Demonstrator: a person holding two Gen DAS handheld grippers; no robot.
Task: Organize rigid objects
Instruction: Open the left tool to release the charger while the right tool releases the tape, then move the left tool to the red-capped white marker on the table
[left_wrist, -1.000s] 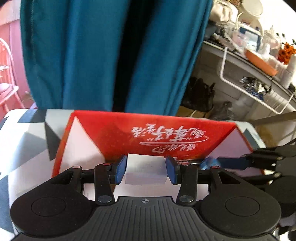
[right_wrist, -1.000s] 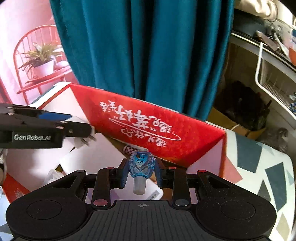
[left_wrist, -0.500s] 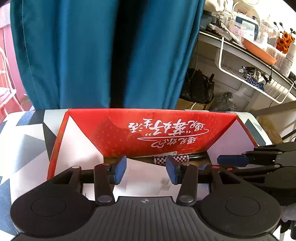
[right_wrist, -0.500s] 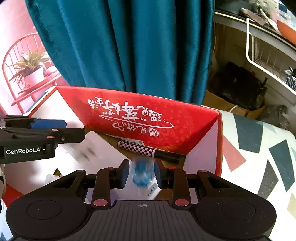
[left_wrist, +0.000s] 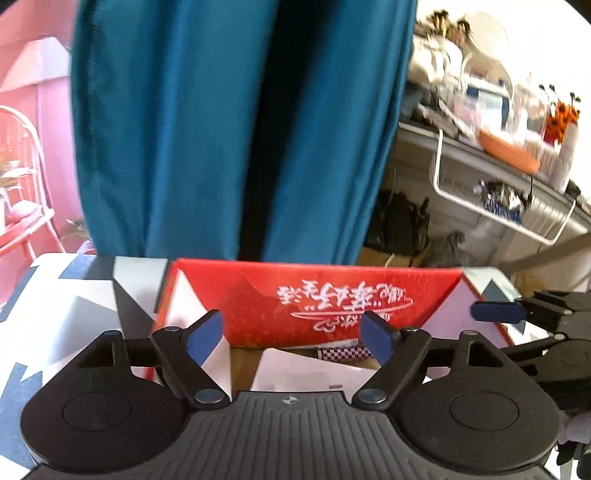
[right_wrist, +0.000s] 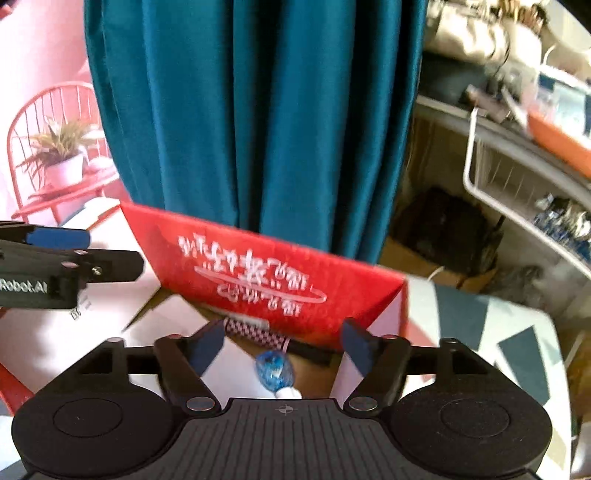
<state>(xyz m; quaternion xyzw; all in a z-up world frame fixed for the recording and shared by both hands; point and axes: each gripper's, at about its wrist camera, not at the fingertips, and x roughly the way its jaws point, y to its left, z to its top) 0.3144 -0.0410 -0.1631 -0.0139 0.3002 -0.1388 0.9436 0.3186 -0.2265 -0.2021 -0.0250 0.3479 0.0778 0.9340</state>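
Now both of my tools stand with their jaws spread wide over the open red cardboard box with white script on its inner wall (left_wrist: 258, 295), and both have just been opening. Nothing sits between the blue pads of my left gripper (left_wrist: 291, 334); below it, on the box floor, lies a flat white rectangular card or packet (left_wrist: 314, 373), free of the pads. My right gripper (right_wrist: 282, 341) is equally parted, and the small faceted blue plastic piece with a white stem (right_wrist: 275, 371) lies beneath the gap, tilted, touching neither pad as far as I can tell. Behind it a long black-and-white chequered pen-like stick (right_wrist: 258, 332) rests along the foot of the red wall.

So I judge this the release step: both pieces seem to be down inside the box. To do it well, I should hold the jaws wide and lift each tool straight up and back, so no pad catches the blue piece or drags the white card. The blue piece looks round enough to roll, so I'd leave gently. My two tools are near each other, the right one's blue pad (left_wrist: 496, 312) showing at the edge of my left view, so I'd draw them apart, clear of the box walls, over the triangle-patterned tablecloth (left_wrist: 74, 306)
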